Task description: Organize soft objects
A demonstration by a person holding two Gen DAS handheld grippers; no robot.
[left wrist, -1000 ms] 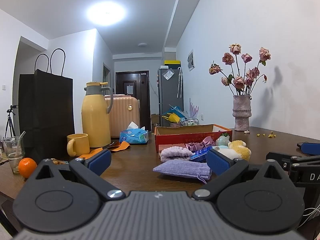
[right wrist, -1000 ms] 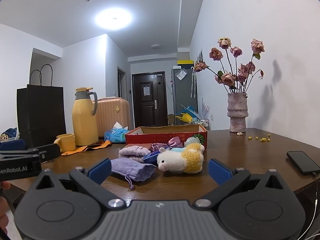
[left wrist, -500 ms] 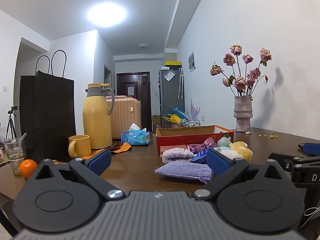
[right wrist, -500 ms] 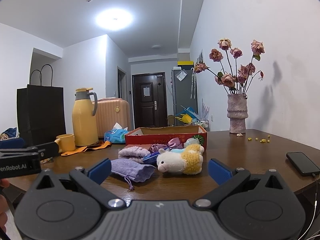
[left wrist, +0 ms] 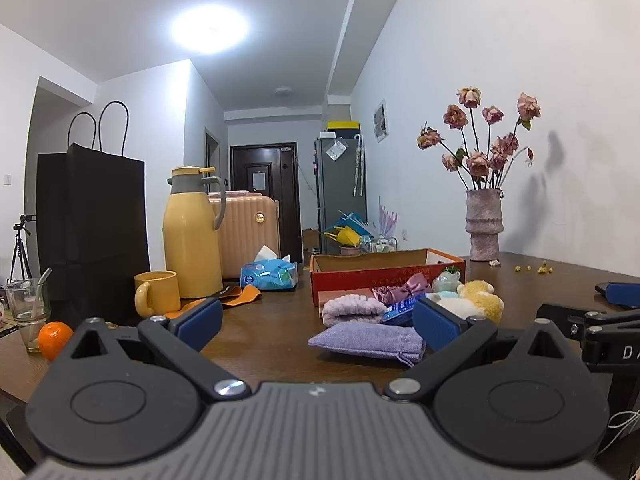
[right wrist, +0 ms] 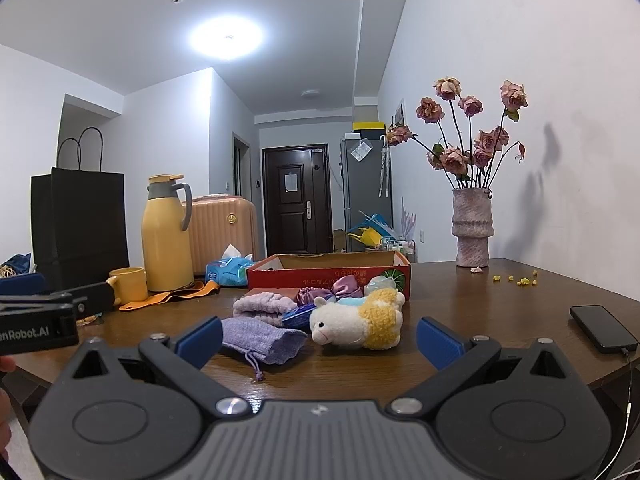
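Right wrist view: right gripper (right wrist: 319,338) and left gripper (left wrist: 318,326), both spread and empty, had barely shifted; plush sheep (right wrist: 357,320) at twelve o'clock remained unsorted.

A home: fridge (right wrist: 366,194), suitcase (right wrist: 222,232), entrance door (right wrist: 298,200), dining table (right wrist: 500,304).

I see white walls (right wrist: 540,60), white ceiling, round ceiling lamp (right wrist: 226,36) lit bright. Hallway runs back to dark door (right wrist: 298,200); grey fridge (right wrist: 366,192) just right of it. Dark wood bench (right wrist: 460,312) fills foreground. Peach suitcase (left wrist: 246,232) behind bench, left. Tripod (left wrist: 20,248) at far left.
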